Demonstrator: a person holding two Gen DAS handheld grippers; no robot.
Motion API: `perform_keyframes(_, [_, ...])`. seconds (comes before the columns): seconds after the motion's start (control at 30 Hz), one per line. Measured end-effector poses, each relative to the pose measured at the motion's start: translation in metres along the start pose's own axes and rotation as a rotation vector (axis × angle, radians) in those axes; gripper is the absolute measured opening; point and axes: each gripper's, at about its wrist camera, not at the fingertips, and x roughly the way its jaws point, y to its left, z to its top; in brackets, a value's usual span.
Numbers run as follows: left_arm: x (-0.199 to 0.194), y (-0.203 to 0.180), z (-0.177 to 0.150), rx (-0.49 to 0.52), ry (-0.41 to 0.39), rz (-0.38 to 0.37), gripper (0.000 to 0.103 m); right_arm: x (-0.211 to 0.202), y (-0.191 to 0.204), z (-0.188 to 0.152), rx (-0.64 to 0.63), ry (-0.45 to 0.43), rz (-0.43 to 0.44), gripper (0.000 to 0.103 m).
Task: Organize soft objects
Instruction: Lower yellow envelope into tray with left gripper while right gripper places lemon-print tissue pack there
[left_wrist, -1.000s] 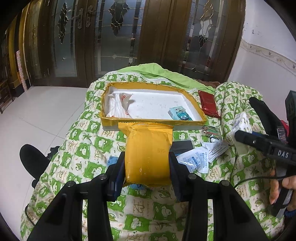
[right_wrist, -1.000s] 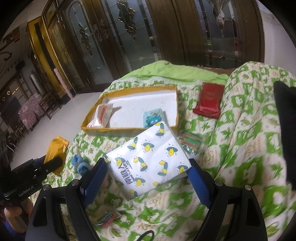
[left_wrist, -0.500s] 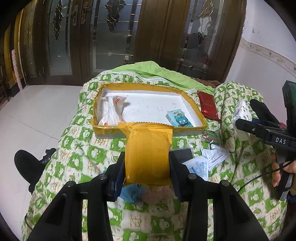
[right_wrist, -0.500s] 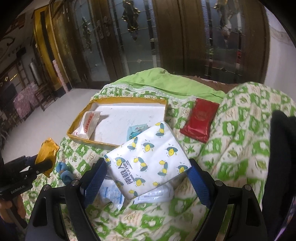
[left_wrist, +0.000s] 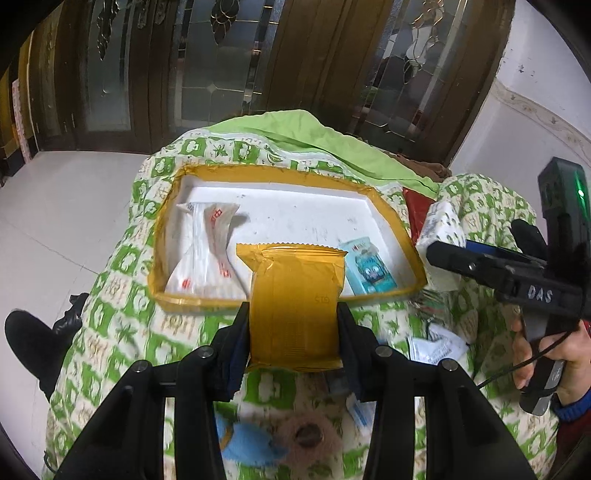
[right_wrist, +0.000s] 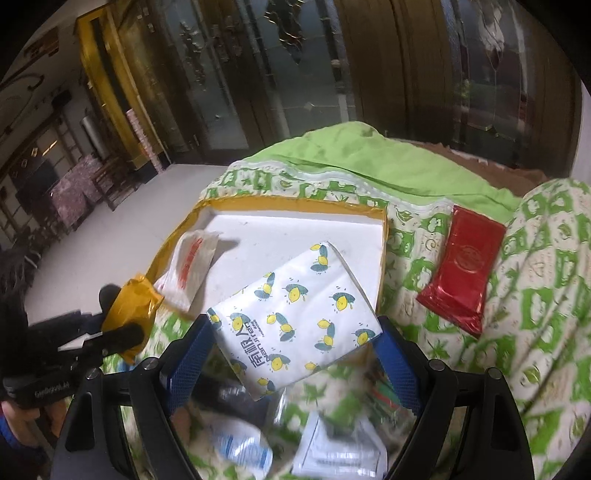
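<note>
Nearest the left wrist camera, the left gripper (left_wrist: 294, 338) clamps a yellow packet (left_wrist: 295, 306) between its pads, upright, its top edge over the near rim of the yellow-edged tray (left_wrist: 397, 225). In the right wrist view the right gripper (right_wrist: 291, 354) stands wide and holds a lemon-print tissue pack (right_wrist: 299, 314) across its width, tilted, its far corner above the tray's white floor.

Beneath both lies a green-and-white patterned quilt (left_wrist: 122, 321) strewn with blurred small sachets. Inside the tray sit a white packet with red print (left_wrist: 203, 254) at the left and a small blue packet (left_wrist: 369, 267), which only the left view shows; the tissue pack hides it from the right. Only the right view shows the whole red packet (right_wrist: 461, 269) lying on the quilt beyond the tray's right side.

Compared with a second ago, both grippers are closer to the tray, their grips unchanged.
</note>
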Motion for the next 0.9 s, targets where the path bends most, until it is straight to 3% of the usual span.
perform_keyframes(0.33, [0.046, 0.012, 0.027, -0.058, 0.016, -0.009, 0.042, 0.061, -0.023, 0.043, 0.137, 0.096, 0.022, 0.090])
perform_keyframes(0.67, [0.073, 0.025, 0.031, -0.085, 0.031, -0.005, 0.042, 0.123, -0.023, 0.061, 0.256, 0.131, 0.019, 0.090])
perform_keyframes(0.9, [0.088, 0.034, 0.034, -0.113, 0.034, 0.002, 0.042, 0.142, -0.006, 0.062, 0.157, 0.102, -0.064, 0.091])
